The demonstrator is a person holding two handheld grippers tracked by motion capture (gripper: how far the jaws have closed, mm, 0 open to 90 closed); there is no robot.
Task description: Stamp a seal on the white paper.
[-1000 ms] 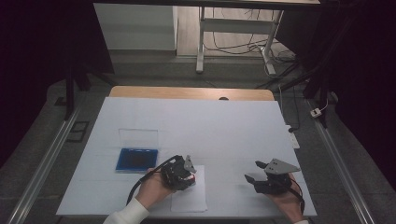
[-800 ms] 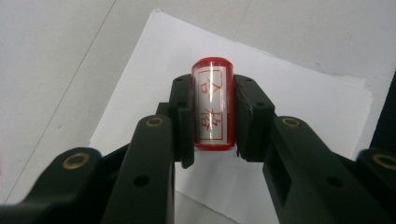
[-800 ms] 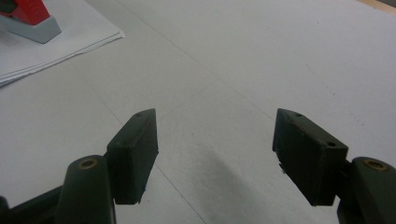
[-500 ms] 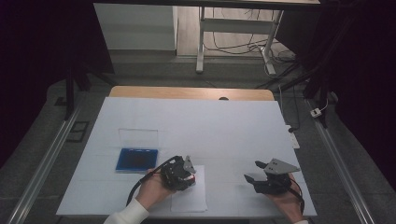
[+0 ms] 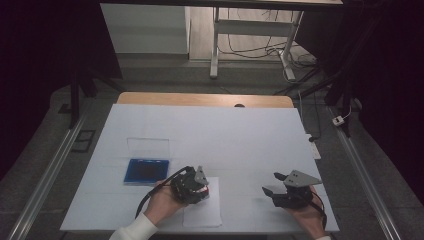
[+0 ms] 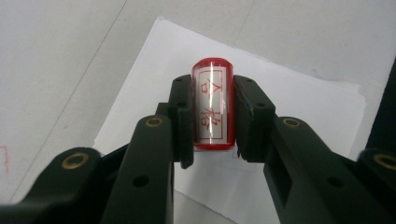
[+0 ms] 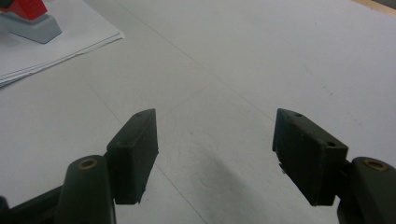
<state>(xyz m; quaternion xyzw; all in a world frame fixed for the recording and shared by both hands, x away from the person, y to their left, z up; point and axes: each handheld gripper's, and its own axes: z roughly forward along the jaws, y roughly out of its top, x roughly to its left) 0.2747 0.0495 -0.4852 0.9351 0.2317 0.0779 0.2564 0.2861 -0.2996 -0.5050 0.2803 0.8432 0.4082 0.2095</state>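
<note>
We see the left tool (image 6: 212, 121) clamping a red stamp (image 6: 212, 105) over the paper sheet (image 6: 299, 107) at lower center, likely for stamping; right tool (image 7: 215, 154) open, idle lower right.

Dim, dark-edged room; bright white table (image 5: 210, 135) sharp, soft shadows, glare streaks the stamp (image 6: 213, 105).
</note>
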